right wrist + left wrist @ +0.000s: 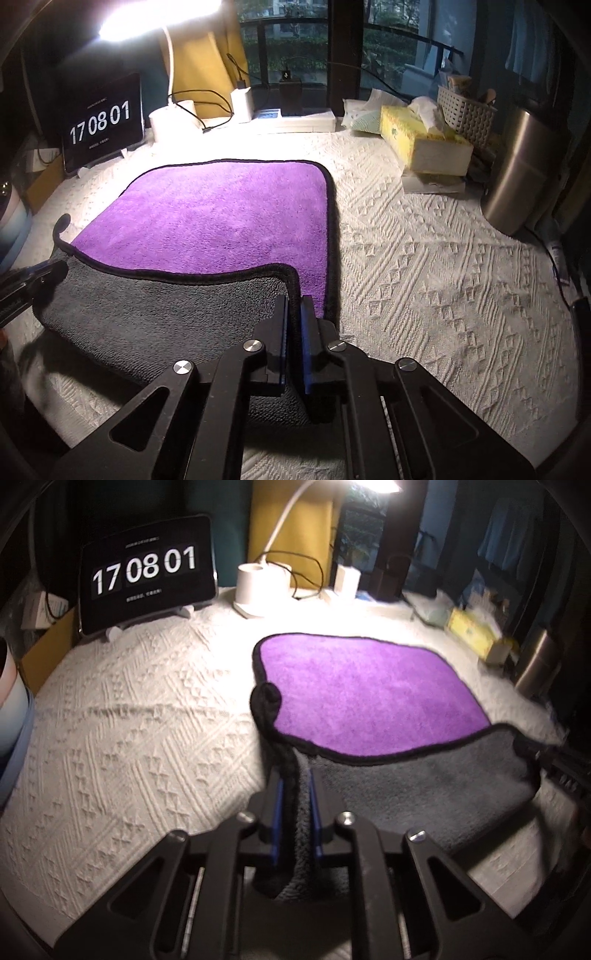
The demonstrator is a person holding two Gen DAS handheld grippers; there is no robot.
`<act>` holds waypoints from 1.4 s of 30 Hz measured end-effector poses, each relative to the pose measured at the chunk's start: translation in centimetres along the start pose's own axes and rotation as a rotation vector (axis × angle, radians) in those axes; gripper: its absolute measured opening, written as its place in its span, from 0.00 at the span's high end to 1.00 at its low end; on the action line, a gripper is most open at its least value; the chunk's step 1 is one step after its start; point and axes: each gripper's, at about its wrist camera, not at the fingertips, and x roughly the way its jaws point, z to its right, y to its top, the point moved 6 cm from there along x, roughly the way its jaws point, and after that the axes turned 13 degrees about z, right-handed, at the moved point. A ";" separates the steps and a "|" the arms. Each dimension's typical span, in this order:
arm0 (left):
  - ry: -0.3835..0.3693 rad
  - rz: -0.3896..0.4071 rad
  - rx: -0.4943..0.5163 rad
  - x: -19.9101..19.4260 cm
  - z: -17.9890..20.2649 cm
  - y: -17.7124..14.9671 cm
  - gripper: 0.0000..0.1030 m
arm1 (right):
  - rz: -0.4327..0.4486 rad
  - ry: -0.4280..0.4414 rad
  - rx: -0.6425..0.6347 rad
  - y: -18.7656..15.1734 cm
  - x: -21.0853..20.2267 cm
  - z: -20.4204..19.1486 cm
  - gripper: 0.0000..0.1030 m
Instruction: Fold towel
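Now, at my far left, a clock screen (147, 574) reads 17 08 01 beside a white lamp base (258, 590), both standing on the knitted white cover (129, 738) that dresses the table. Next comes my left gripper (295, 794), its blue pads pressed together on the towel (369, 694) at the near left corner, black hem pinched between them. The towel lies purple side up straight ahead of both tools, its near edge lifted and turned so the grey underside faces me. That raised edge runs crosswise from one tool to the other; the long way forward is the flat purple field toward the lamp. My right gripper (293, 314) is likewise clamped on the near right corner, hem held in the narrow gap. Each hand sits equally close to its own corner, so I judge the fold calls for both to travel forward together to the far hem. Farther right stand a tissue box (421, 144) and a steel bin (524, 170), well apart from the towel.
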 end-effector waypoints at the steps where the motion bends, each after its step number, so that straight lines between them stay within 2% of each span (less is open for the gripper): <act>1: 0.010 -0.010 0.016 0.2 0.1 -0.3 0.85 | 0.001 0.003 -0.003 0.0 -0.1 -0.1 0.93; 4: 0.025 -0.017 0.025 0.4 0.0 -0.9 0.85 | -0.014 0.017 0.004 -0.5 0.0 -0.4 0.93; 7: 0.026 0.033 0.052 -0.4 0.4 -0.7 0.84 | -0.020 0.017 0.005 -0.8 0.1 -0.5 0.93; 16: 0.068 0.128 0.146 -1.6 1.1 0.3 0.84 | 0.045 0.004 -0.004 0.1 -1.2 -0.5 0.94; 21: 0.019 0.126 0.093 -1.7 1.0 0.5 0.87 | 0.064 0.012 -0.005 0.6 -1.6 -0.6 0.94; 26: 0.001 0.125 0.057 -1.8 0.8 1.3 0.88 | 0.086 0.005 -0.005 1.4 -2.2 -0.3 0.94; 42: -0.007 0.205 0.033 -2.6 0.1 5.6 0.88 | 0.149 -0.033 -0.006 4.7 -2.5 0.8 0.94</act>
